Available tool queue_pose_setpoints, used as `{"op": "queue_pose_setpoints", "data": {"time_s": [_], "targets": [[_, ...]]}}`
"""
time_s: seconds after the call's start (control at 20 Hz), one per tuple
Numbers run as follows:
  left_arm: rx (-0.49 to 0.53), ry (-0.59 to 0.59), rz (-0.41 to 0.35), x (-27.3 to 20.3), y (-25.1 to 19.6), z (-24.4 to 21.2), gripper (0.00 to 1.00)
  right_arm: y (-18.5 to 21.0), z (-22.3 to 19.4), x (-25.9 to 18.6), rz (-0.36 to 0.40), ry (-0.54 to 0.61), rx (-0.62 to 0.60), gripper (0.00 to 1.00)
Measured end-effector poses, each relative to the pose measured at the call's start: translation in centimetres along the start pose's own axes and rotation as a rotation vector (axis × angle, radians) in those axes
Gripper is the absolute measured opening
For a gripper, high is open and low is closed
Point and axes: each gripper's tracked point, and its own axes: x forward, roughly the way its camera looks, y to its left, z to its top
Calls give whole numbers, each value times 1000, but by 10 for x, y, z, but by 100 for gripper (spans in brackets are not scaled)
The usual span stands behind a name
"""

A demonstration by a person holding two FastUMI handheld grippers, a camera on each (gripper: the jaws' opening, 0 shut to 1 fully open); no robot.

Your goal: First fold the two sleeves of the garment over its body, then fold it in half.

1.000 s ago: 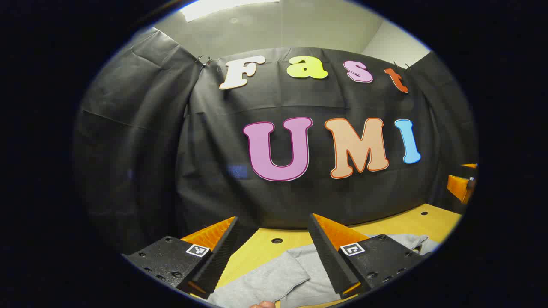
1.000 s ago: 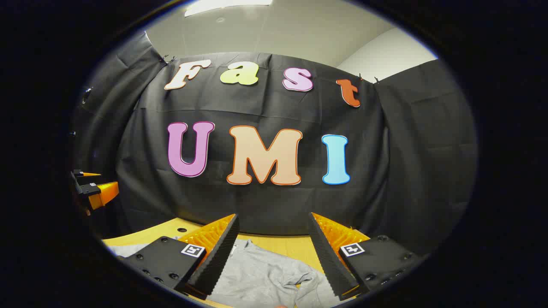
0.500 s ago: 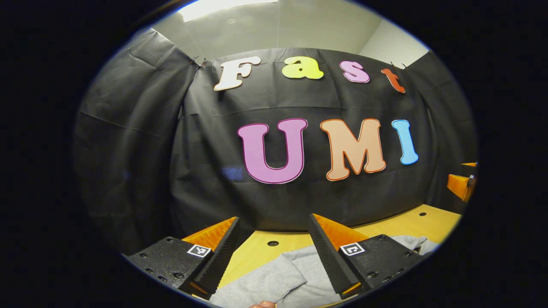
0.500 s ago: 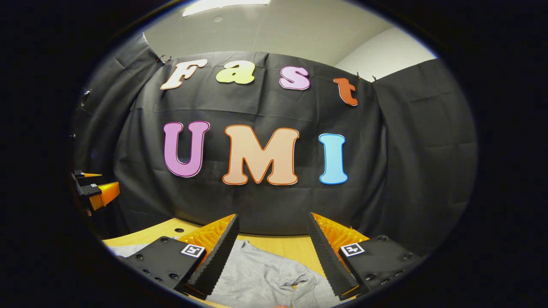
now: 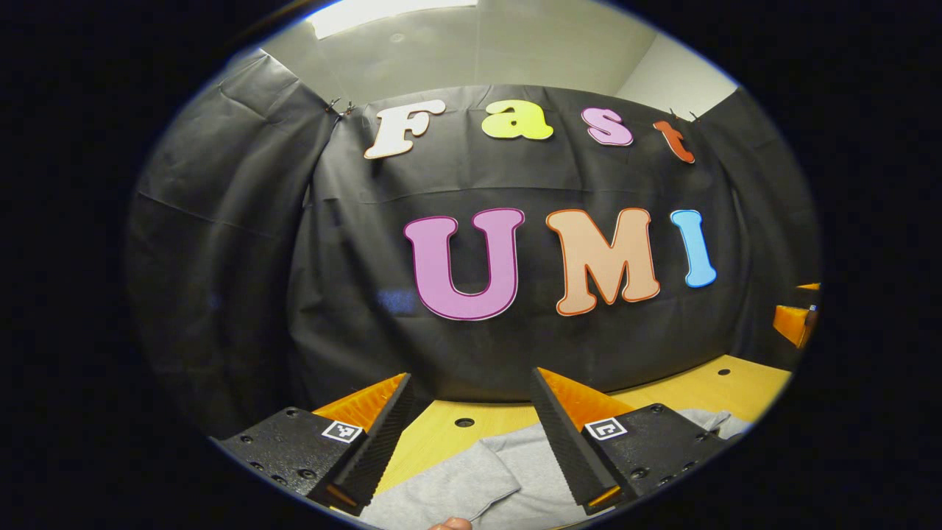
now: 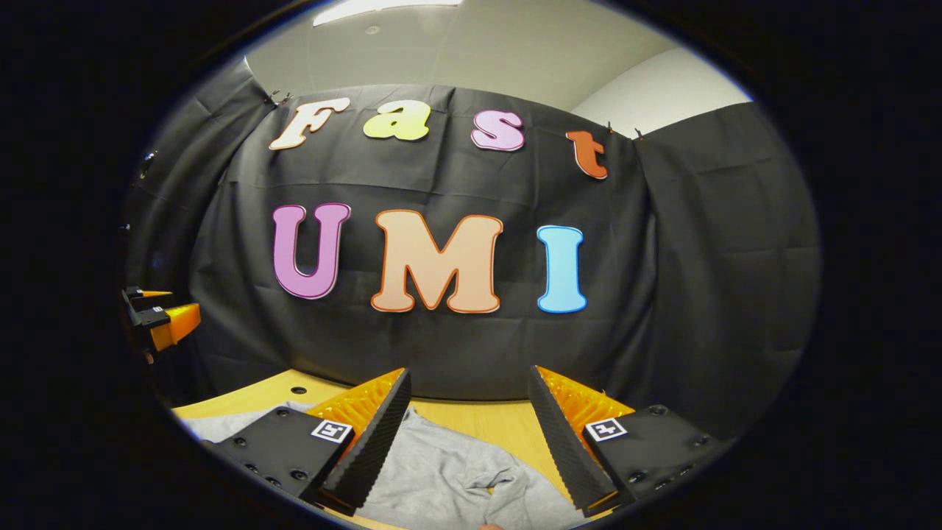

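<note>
Grey garment [image 5: 456, 486] lies near the table [image 5: 736, 383] edge, jaws apart.

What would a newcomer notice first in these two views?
Probably the open left claw and open right claw, each hanging above the table with nothing between its fingers. Below them a rumpled grey garment lies on the yellow table, near its front edge. Behind stands the black cloth wall; the other claw peeks in at each view's side.

Right gripper [image 6: 469, 434] jaws apart, above the garment [image 6: 449, 478] (grey, rumpled) on the bench [image 6: 486, 419]. Left gripper [image 6: 158, 316] at far left edge, well apart.
</note>
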Motion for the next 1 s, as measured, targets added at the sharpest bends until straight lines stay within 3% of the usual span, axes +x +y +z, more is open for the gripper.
{"op": "queue_pose_setpoints", "data": {"time_s": [0.4,1.0], "targets": [[29,-3,-19,2,-9,-1,93,-69,-37,-2,-95,100,-46,99],[22,12,-45,12,-18,-7,93,-136,-168,-49,-186,418,-102,99]]}}
